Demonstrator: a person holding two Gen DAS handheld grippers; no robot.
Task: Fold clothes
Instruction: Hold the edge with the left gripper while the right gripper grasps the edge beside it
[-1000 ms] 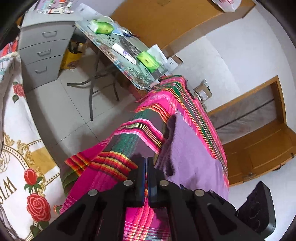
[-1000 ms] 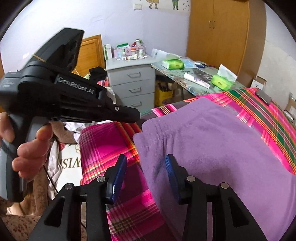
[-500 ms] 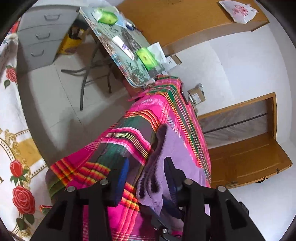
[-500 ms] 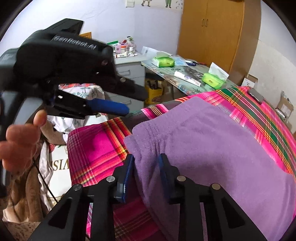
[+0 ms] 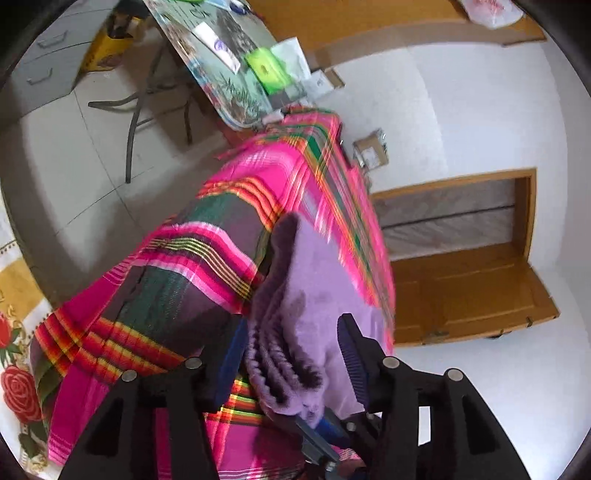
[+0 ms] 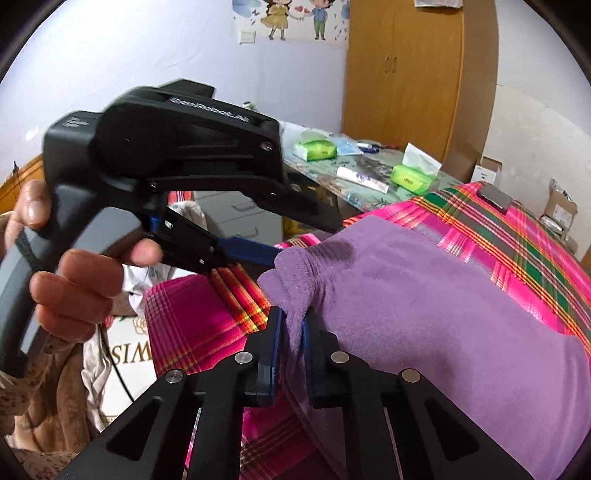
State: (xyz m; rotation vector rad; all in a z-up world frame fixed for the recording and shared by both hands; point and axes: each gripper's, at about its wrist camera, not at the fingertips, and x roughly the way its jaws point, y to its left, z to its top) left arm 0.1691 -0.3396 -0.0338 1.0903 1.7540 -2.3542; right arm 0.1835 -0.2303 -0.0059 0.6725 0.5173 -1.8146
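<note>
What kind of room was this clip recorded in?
Most likely a bedroom in a home: a wooden wardrobe stands against the wall, a grey drawer unit sits beside a cluttered folding table, and a cartoon sticker decorates the wall.

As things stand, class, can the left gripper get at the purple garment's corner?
Probably yes: the left gripper has its jaws opening, with the purple garment corner already between them and nothing blocking. The right gripper closes on the neighbouring edge.

the left gripper pointed toward 12 o'clock, its jaws opening wide around the purple garment. the right gripper was closing on that garment's edge, pads pressing it. a hand at 9 o'clock gripped the left gripper's handle.
</note>
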